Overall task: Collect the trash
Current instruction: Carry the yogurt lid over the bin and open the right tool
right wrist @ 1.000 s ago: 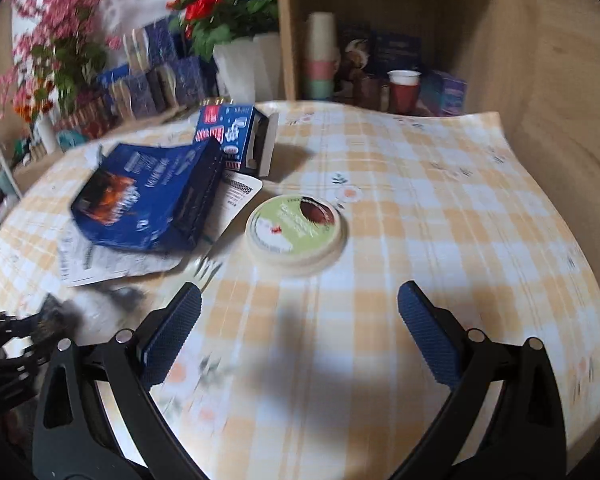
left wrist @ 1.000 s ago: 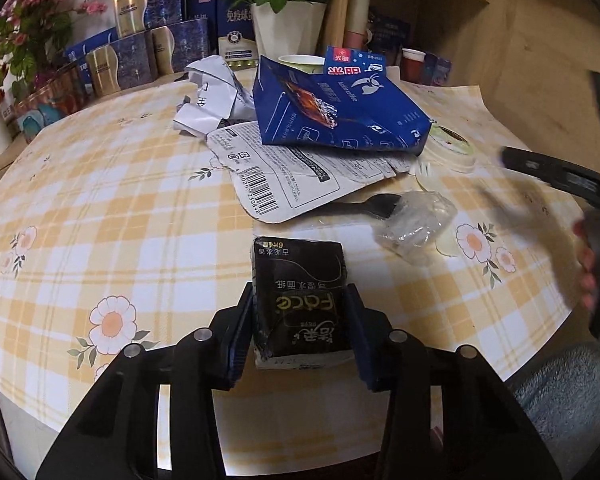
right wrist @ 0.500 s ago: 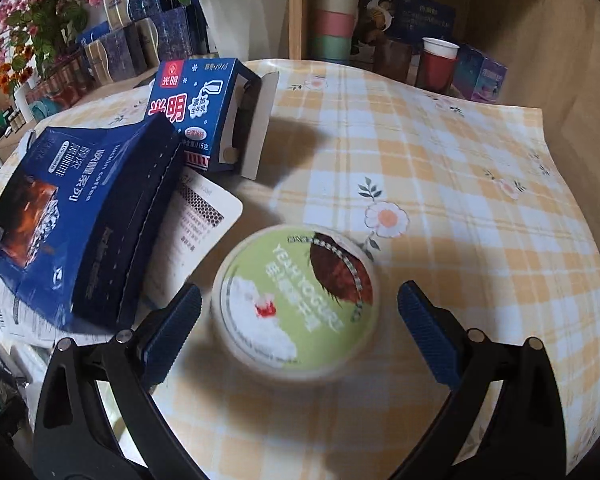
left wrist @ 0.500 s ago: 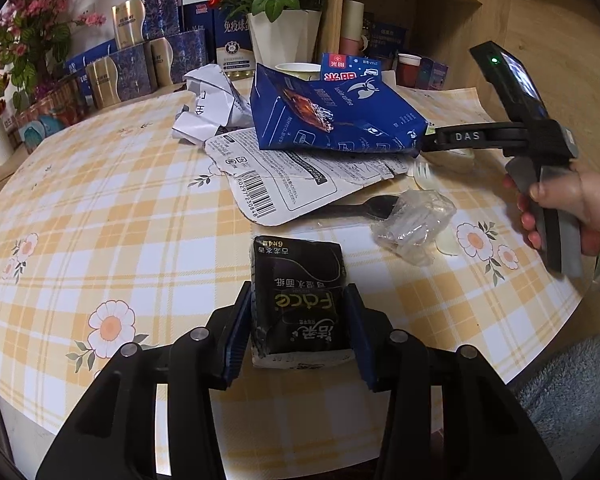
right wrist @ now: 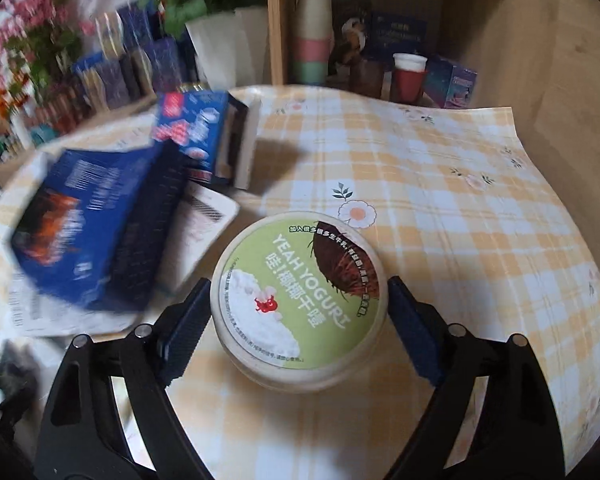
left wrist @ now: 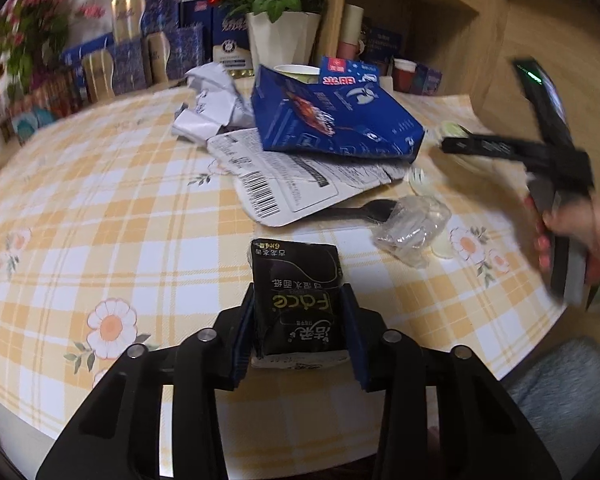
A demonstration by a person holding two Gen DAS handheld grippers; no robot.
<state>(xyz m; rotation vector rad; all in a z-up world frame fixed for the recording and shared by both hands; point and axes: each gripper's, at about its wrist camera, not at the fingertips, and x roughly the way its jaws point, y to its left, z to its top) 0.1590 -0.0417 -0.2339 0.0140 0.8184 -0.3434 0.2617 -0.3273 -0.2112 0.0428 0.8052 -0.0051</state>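
Note:
My left gripper is shut on a black tissue pack and holds it over the near edge of the checked table. My right gripper is open, with the green-lidded yogurt tub standing on the table between its two pads; I cannot tell if they touch it. In the left wrist view the right gripper reaches in from the right beside the big blue bag. A flattened white carton, crumpled paper, a black spoon and clear plastic wrap lie in the table's middle.
A blue milk box lies behind the blue bag. Flower pots, blue and gold boxes and a wooden shelf with cups line the back. The table edge runs close in front of the left gripper.
My right gripper has moved forward and down until the yogurt tub sits between its open pads. The left gripper keeps hold of the tissue pack, nearly still.

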